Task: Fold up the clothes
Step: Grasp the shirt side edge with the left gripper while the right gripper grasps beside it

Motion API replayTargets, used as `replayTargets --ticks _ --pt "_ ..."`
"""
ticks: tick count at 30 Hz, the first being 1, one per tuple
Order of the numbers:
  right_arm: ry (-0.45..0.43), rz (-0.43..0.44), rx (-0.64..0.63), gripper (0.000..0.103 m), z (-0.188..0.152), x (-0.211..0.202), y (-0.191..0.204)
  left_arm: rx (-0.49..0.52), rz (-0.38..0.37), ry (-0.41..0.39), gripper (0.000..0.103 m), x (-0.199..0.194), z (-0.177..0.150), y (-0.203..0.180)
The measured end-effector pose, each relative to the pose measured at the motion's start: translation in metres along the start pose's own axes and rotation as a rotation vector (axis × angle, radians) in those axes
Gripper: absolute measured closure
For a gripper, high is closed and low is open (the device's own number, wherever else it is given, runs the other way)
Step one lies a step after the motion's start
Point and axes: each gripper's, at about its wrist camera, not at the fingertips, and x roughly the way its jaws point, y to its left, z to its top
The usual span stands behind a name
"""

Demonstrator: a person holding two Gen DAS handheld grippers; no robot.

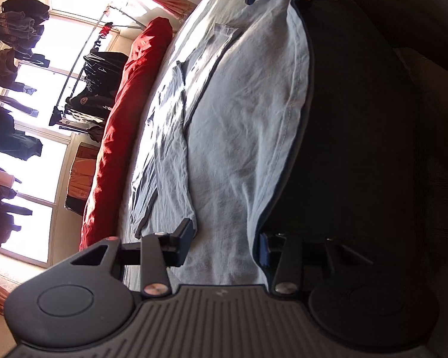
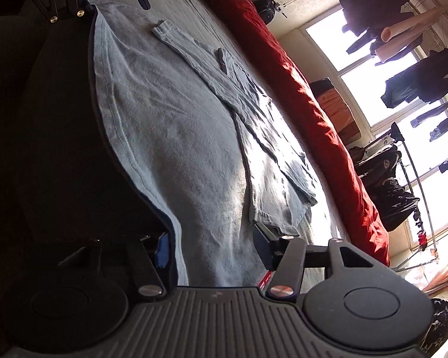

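Lying spread across the bed [image 1: 194, 24], a pale blue shirt [image 1: 239, 125] has its hem draped over the near edge, with a sleeve [image 1: 170, 149] folded in on its far side. At one hem corner the left gripper [image 1: 224, 247] stands part open with the cloth between its jaws; whether the pads press on it I cannot tell. At the other corner the right gripper [image 2: 212, 250] stands likewise, its grip just as unclear. Beyond the shirt a red bolster [image 2: 313, 98] runs along the bed, and dark clothes [image 2: 421, 86] hang at the bright window [image 1: 44, 74].
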Motion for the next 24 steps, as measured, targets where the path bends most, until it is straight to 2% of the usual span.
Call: replayTargets --ticks 1,2,3,4,5,10,16,24 --pt "0.003 0.023 -0.01 0.066 0.001 -0.001 0.0 0.005 -0.004 -0.001 0.077 0.0 0.0 0.0" --pt "0.009 0.047 -0.018 0.073 0.002 -0.001 0.001 0.008 -0.006 -0.002 0.088 -0.001 0.001 0.001" --pt "0.014 0.071 -0.023 0.087 0.003 -0.002 0.001 0.011 -0.008 -0.003 0.092 -0.001 0.002 0.001" --pt "0.019 0.09 -0.025 0.094 0.004 -0.003 0.001 0.014 -0.011 -0.005 0.093 -0.002 0.002 0.002" --pt "0.022 0.101 -0.027 0.096 0.005 -0.003 0.0 0.017 -0.013 -0.006 0.094 -0.002 0.003 0.003" --pt "0.022 0.117 -0.015 0.099 0.012 -0.007 -0.019 0.017 -0.007 -0.017 0.097 -0.004 0.005 0.017" --pt "0.008 0.061 -0.001 0.099 0.024 -0.006 -0.052 -0.031 0.018 -0.032 0.097 0.003 0.007 0.047" --pt "-0.005 0.017 0.02 0.099 0.037 0.014 -0.089 -0.031 0.046 -0.046 0.097 0.025 0.012 0.081"
